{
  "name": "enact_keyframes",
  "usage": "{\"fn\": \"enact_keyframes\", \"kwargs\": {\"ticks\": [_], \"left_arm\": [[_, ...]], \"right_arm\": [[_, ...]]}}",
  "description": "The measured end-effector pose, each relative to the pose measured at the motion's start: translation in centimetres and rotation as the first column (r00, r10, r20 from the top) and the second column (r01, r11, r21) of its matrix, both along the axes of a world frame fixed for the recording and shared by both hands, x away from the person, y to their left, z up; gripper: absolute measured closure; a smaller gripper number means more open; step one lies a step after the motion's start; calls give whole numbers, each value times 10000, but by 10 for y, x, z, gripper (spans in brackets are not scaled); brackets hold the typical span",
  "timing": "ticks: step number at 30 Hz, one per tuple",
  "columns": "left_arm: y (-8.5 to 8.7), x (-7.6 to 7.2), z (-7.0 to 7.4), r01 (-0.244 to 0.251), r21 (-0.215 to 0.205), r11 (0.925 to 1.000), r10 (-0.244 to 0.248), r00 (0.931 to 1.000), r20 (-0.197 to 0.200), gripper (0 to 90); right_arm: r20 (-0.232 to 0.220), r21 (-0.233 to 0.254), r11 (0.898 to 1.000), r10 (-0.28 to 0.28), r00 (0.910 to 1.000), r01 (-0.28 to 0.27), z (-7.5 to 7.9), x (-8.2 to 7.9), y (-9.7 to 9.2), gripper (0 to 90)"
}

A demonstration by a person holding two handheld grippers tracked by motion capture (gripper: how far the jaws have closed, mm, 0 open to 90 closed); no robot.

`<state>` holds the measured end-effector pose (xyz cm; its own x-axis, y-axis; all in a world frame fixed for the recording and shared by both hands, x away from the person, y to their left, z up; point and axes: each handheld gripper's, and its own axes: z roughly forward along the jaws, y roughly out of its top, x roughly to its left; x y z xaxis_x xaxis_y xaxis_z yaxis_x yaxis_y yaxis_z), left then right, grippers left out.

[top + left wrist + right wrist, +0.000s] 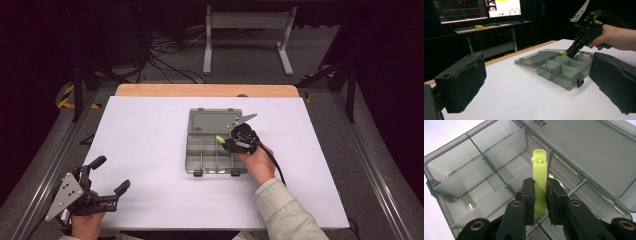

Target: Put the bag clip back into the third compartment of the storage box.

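Right gripper view is showing the right gripper (540, 195) pinching a lime clip (540, 187) above the organizer box (454, 170) at centre frame, seemingly for sorting; left gripper (111, 172) is waiting open, lower left.

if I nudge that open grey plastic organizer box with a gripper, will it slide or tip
The organizer box would probably slide rather than tip: it sits low and flat on the smooth white table. It looks light, thin-walled and empty. The open lid lying flat behind likely steadies it, though it may flex.
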<state>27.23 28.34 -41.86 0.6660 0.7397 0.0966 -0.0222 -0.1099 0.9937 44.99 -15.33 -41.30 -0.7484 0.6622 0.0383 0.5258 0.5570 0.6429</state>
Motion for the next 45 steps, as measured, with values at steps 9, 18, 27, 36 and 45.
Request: {"fn": "enact_keyframes", "kwargs": {"ticks": [9, 18, 27, 36, 45], "left_arm": [[0, 0, 0, 6, -3, 10000, -6, 10000, -1, 17], [0, 0, 0, -6, -14, 10000, 6, 10000, -6, 17], [1, 0, 0, -18, 1, 10000, 18, 10000, -16, 17], [0, 0, 0, -10, 16, 10000, 10, 10000, -18, 17], [0, 0, 0, -27, -4, 10000, 27, 10000, -1, 17]], "right_arm": [[-40, 247, 9996, -126, 9999, 127, 1, 0, 0, 667], [611, 816, 9967, -77, 9981, 27, 14, -6, 0, 382], [1405, 1193, 9928, -22, 9901, -147, 39, -21, -7, 238], [1932, 1310, 9901, 247, 9808, -507, 59, -44, -14, 159], [2584, 1775, 9825, 80, 9660, -556, 76, -70, -33, 97]]}}
